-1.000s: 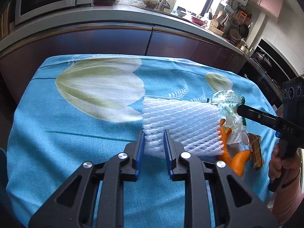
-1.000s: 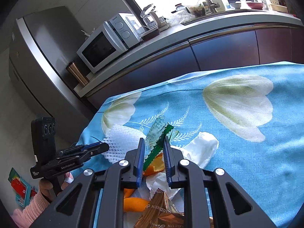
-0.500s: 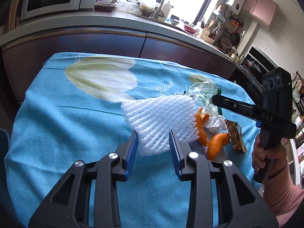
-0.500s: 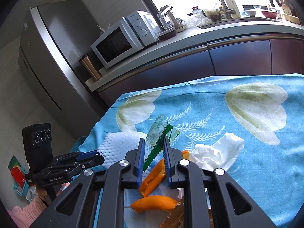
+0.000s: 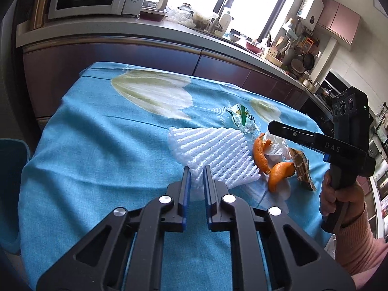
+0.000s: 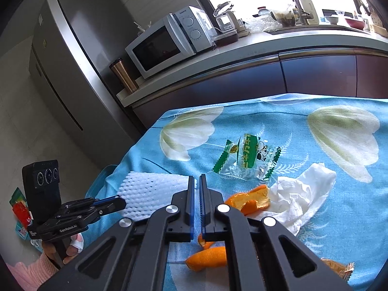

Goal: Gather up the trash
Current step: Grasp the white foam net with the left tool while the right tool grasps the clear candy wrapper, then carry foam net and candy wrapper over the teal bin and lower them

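A white foam fruit net (image 5: 213, 152) lies on the blue flowered tablecloth (image 5: 101, 150). My left gripper (image 5: 197, 173) is shut on the net's near corner; it also shows in the right wrist view (image 6: 114, 202) touching the net (image 6: 152, 191). My right gripper (image 6: 197, 181) is shut and empty above the cloth, seen from the side in the left wrist view (image 5: 272, 127). A green-edged clear candy wrapper (image 6: 247, 160) lies flat on the cloth beyond it. Orange peels (image 6: 249, 200), a crumpled white tissue (image 6: 300, 194) and a brown foil wrapper (image 5: 302, 167) lie beside the net.
A kitchen counter (image 6: 266, 46) with a microwave (image 6: 169, 41) runs behind the table. A fridge (image 6: 68, 68) stands at the left. A teal bin or chair edge (image 5: 9, 160) is by the table's left side.
My right gripper let go of the green candy wrapper, which now lies on the cloth, and its jaws shut empty. My left gripper closed on the foam net's corner and pulled back.
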The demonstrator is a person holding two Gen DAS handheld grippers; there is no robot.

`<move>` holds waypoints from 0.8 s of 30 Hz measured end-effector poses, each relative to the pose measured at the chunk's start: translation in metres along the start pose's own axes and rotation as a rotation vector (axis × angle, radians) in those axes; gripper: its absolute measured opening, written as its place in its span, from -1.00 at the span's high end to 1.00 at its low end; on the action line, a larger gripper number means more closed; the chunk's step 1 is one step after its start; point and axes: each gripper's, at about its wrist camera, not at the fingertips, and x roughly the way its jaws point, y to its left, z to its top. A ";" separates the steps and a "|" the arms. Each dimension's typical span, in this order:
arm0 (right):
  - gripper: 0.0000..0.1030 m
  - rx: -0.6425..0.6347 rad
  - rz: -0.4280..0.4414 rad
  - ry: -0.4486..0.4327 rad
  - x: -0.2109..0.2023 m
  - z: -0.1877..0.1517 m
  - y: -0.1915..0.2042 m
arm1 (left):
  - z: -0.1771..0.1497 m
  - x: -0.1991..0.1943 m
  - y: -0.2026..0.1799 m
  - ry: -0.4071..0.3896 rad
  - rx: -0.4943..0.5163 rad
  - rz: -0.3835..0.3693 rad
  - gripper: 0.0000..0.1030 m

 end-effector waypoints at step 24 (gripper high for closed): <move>0.54 0.064 -0.219 0.223 0.067 0.035 -0.048 | -0.011 -0.038 0.041 -0.064 -0.088 0.022 0.79</move>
